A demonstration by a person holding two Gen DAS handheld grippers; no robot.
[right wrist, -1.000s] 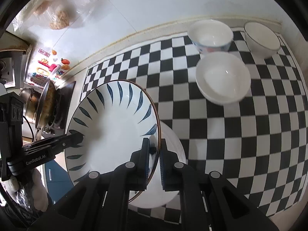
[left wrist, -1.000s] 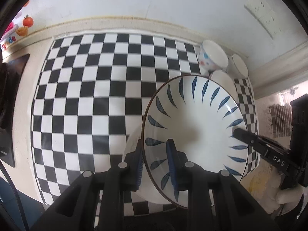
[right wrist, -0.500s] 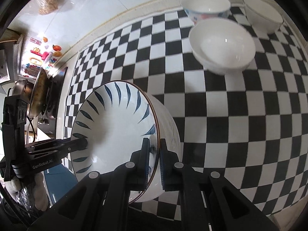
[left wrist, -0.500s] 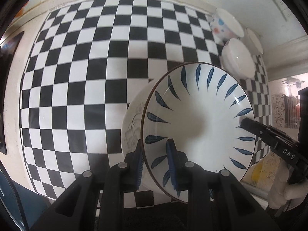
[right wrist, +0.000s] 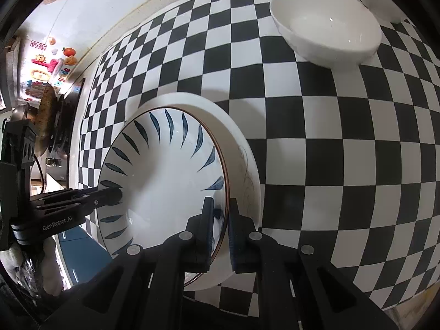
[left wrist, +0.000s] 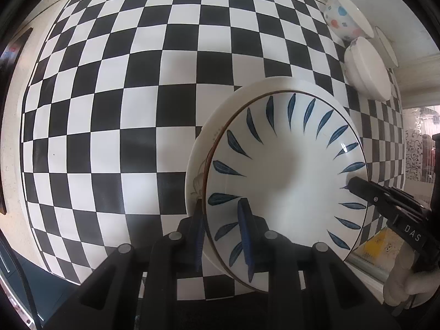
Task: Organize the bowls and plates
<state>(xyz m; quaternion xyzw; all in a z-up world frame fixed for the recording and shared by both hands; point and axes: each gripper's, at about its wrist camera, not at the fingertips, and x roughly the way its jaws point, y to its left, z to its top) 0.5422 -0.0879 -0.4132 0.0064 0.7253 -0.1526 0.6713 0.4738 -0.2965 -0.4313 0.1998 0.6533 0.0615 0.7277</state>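
The left gripper is clamping the near left rim of a blue-leaf plate, one finger lying inside the dish and the other outside its edge. Across the plate, the right gripper is pinching the opposite rim the same way, its two fingers narrowed on the edge. Held between the pair, the plate is sitting nested over a larger white plate, whose pale rim is showing as a crescent around it on the checkered cloth.

Two plates are showing in all, one patterned and one white. Toward the far right corner of the cloth, three bowls are standing well apart from the plates: a dotted bowl at the back, a plain white bowl just in front of it, and a third bowl partly hidden at the edge. In the right wrist view, a stove with cookware is lying beyond the cloth's left side.
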